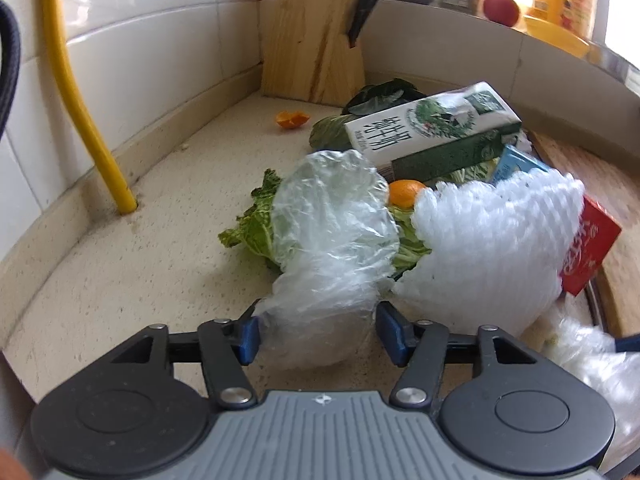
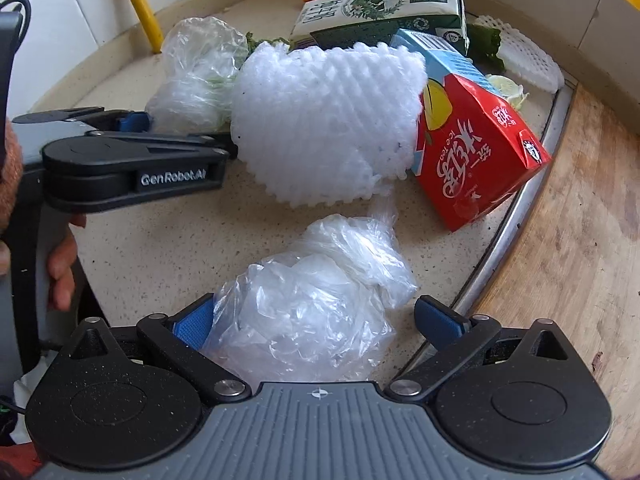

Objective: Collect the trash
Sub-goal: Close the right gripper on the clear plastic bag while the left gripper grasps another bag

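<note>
White wall tiles stand behind our speckled desk [image 1: 132, 264], and a yellow pipe [image 1: 72, 92] goes down into it. We see trash piled up in front of both tools.

Our left tool [image 1: 316, 330] is open wide. A crumpled clear bag [image 1: 328, 248] sits between its blue fingers [image 1: 250, 334], but they do not squeeze it. Just behind that bag lie green cabbage leaves [image 1: 250, 228] and a small orange [image 1: 404, 192]. To the right of this tool is a white foam net [image 1: 496, 248], puffy and bumpy. Farther ahead a green and white milk carton [image 1: 432, 128] leans on the pile. A wooden knife block [image 1: 312, 40] stands far ahead by the wall, with a bit of orange peel [image 1: 292, 119] near it.

Our right tool [image 2: 316, 320] is open wide too. Another clear plastic bag [image 2: 316, 300] lies between its fingers [image 2: 192, 324], touching the left one and apart from the right one. Ahead of it we see the foam net [image 2: 324, 120], and a red tea carton [image 2: 476, 152] tilted to the right. A wooden board [image 2: 580, 220] lies on the right side. We hold the left tool with a hand [image 2: 60, 256].
</note>
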Tool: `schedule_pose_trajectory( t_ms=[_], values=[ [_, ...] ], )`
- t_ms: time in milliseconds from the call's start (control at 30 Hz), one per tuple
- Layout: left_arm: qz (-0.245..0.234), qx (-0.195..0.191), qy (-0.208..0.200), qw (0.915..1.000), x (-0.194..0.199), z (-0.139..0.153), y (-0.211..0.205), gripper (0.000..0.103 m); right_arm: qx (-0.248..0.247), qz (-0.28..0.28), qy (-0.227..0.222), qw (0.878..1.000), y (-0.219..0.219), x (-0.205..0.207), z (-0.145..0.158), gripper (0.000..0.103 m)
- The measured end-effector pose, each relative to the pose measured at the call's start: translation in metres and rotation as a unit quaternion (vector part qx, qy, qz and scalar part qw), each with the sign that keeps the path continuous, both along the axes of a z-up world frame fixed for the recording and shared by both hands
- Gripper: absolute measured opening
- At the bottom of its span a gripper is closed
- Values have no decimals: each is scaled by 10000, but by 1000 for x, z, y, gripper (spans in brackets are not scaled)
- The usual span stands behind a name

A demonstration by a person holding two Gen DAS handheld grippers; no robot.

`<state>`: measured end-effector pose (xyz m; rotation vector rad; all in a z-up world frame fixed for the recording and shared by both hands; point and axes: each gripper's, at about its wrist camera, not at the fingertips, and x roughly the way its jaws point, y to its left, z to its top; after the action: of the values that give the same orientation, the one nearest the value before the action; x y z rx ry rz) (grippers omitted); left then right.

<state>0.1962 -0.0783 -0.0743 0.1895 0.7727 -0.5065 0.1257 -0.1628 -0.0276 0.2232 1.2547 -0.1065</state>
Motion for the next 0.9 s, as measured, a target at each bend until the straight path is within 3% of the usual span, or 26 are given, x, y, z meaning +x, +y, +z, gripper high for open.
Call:
schedule_pose_trajectory(
  t_ms=[100, 200, 300, 367, 433, 500, 567, 700, 900],
  values=[
    [-46, -162, 30, 9999, 1, -3, 0, 80, 1, 3, -34, 10000, 1, 1, 1, 102],
    [-34, -229, 58, 9997, 2, -4, 0, 83, 7, -26, -77, 10000, -1, 0, 3, 100],
    [-118, 37, -41, 9999, 1, -4, -5, 85, -3, -46, -147, 9999, -3, -1, 5, 94],
    [-47, -4, 12, 10000, 1, -4, -4, 85, -74, -45, -211, 9997, -3, -2, 7, 79],
    [-32, 9, -15, 10000, 0, -4, -5, 81, -103, -62, -303, 9995, -5, -4, 10, 69],
    [-43, -21, -64, 10000, -1, -2, -5, 57, -53, -100, -346, 9993, -8, -4, 10, 67],
    [17, -63, -37, 10000, 0, 1, -5, 40, -53, -117, -365, 9993, -10, -6, 11, 61],
    [88, -227, 121, 9996, 2, 4, 2, 34, -9, -106, -373, 9992, -12, -10, 13, 55],
    [207, -324, 86, 9992, -8, 13, 10, 33, 149, -170, -481, 9986, -16, -18, 21, 52]
  ],
)
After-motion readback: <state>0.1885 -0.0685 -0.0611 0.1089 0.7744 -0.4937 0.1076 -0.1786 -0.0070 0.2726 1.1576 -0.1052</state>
